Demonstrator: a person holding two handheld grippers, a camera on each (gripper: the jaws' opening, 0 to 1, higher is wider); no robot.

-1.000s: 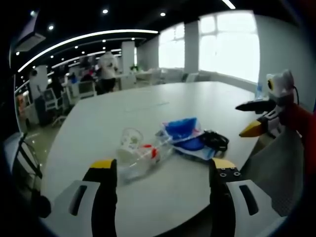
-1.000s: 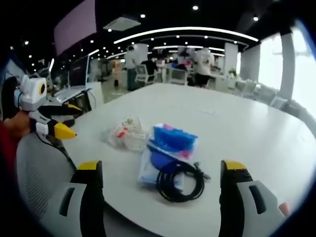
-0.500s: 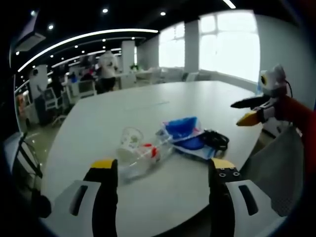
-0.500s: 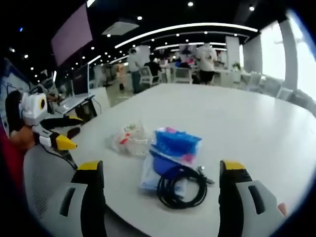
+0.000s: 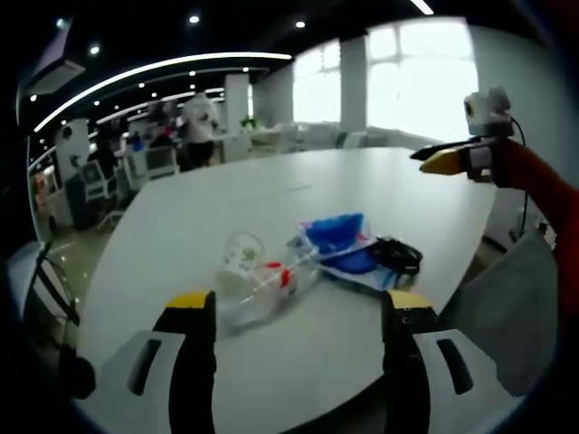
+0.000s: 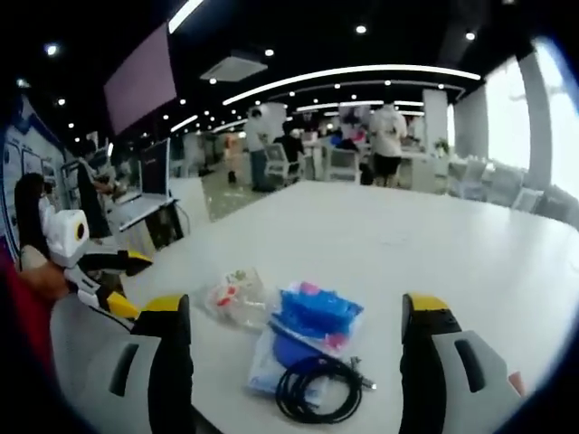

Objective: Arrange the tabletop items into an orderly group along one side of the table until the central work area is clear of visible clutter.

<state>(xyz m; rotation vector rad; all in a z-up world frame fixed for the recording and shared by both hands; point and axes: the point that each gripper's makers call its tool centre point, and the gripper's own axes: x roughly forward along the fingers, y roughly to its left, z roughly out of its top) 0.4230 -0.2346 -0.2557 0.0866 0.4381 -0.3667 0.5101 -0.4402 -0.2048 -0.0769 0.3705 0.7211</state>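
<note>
- Two grippers, both spread and empty: my right gripper (image 6: 294, 362) has lifted; left gripper (image 5: 294, 348) hasn't budged.
- Clear bag (image 5: 253, 285), blue packet (image 6: 317, 316) and black cable (image 6: 312, 398) sit clustered near the table (image 6: 434, 244) edge (untouched, nothing tidied yet).

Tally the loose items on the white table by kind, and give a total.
Clear plastic bag with red and white contents: 1
Blue packet: 1
Flat blue-and-white pouch beneath it: 1
Coiled black cable: 1
Total: 4
</note>
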